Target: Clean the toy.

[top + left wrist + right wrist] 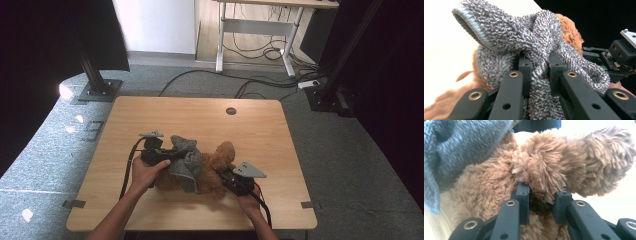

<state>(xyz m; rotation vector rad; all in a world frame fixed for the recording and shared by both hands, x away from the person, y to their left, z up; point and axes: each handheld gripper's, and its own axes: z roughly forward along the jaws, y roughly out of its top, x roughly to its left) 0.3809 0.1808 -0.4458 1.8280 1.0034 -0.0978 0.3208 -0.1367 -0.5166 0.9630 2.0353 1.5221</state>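
A brown plush toy [212,172] is lying near the middle of the surface [250,125], a little toward the near edge, shaggy and long-piled. A grey looped-knit garment [187,160] with a ribbed hem is sitting bunched over its left half.

The left claw [172,154] is squeezing nearly shut on a fold of the grey garment [539,47]; in the left gripper view the knit is pinched tight between the two black jaws and bulging out above them. The right claw [224,175] is clamping down on the toy's brown fur [544,170], and the right gripper view shows a thick tuft caught between the jaws, which are standing close together. The right gripper [621,53] is also showing at the far edge of the left gripper view.

The toy's long axis is running roughly along the near edge, left to right, with one rounded furry end [226,149] rising toward the far right corner. Which end is the head I cannot tell.
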